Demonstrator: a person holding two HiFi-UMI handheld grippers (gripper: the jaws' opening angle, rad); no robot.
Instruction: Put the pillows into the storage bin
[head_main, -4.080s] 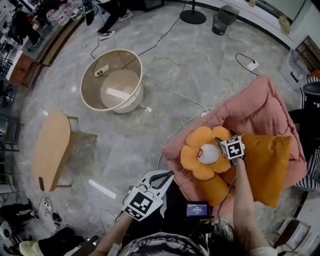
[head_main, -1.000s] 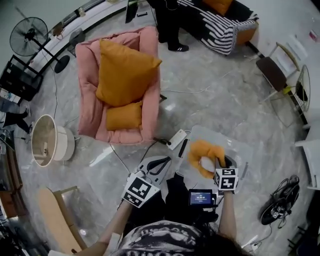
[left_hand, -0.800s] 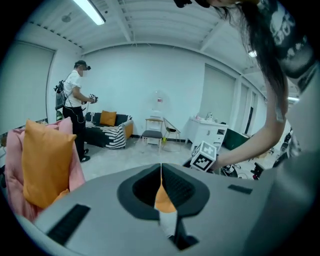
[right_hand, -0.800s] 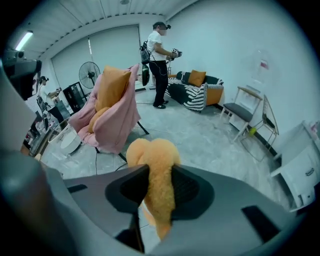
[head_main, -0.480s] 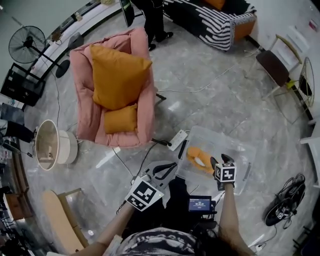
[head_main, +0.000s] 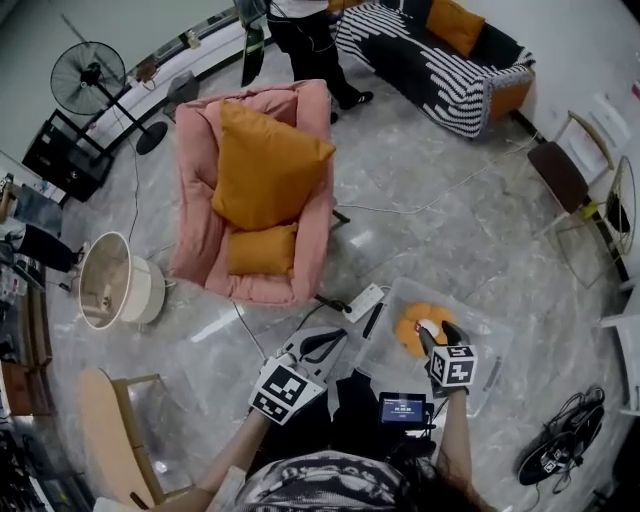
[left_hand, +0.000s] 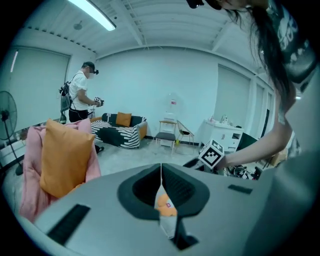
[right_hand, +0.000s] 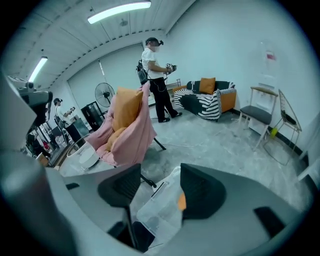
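Observation:
An orange flower pillow (head_main: 422, 326) lies inside the clear storage bin (head_main: 490, 350) on the floor. My right gripper (head_main: 436, 338) hovers just over it, open; its jaws have just been opening and nothing is between them. The right gripper view shows the bin (right_hand: 159, 210) and a sliver of the flower pillow (right_hand: 182, 201) below the right gripper (right_hand: 160, 189). My left gripper (head_main: 322, 343) is shut and empty, left of the bin; its pads meet in the left gripper view (left_hand: 161, 168). A large orange pillow (head_main: 265, 165) and a small one (head_main: 262, 250) rest on the pink armchair (head_main: 316, 200).
A power strip (head_main: 363, 300) and cables lie between armchair and bin. A round white basket (head_main: 110, 285) and a wooden chair (head_main: 105, 420) stand at left. A fan (head_main: 90, 75), a striped sofa (head_main: 440, 60) and a standing person (head_main: 300, 30) are at the back.
My right gripper carried the flower pillow from the armchair to the bin and let it go; the pillow now lies in the bin. The left gripper barely moved.

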